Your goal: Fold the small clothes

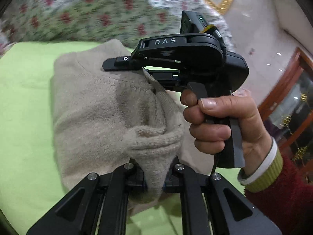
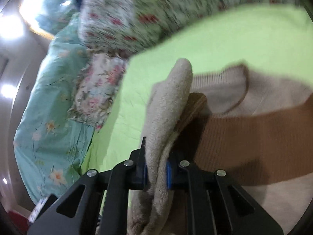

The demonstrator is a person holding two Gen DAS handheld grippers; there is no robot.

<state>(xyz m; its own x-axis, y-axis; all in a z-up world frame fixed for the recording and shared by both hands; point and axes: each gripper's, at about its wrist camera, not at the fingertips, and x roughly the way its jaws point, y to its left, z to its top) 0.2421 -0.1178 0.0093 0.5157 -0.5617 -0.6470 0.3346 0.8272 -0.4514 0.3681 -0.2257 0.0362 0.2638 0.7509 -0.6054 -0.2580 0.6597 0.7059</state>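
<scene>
The beige sweater [image 1: 101, 105] lay on the lime-green sheet [image 1: 25, 98] of the bed, filling the middle of the left wrist frame, its body running from the lower centre up toward the upper left. Both tools had hold of it. The left hand-held gripper [image 1: 154, 178] at the bottom centre had its jaws closed tight on a ribbed edge of the knit, which rose out of them in a bunched ridge. The right hand-held gripper [image 1: 144, 71], seen from the side at centre right with the person's right hand [image 1: 221, 121] round its handle, pinched another bit of the same edge further up the frame.

From the right wrist view, the right hand-held gripper [image 2: 156, 173] was clamped on a thick double layer standing up at centre, while the rest of the garment, with its brown band [image 2: 254, 133], stretched off to the right.

So the held edge ran between the two tools, and I would judge the next fold goes toward the far, upper-left part. The floral quilt [image 1: 82, 13] lay beyond.
</scene>
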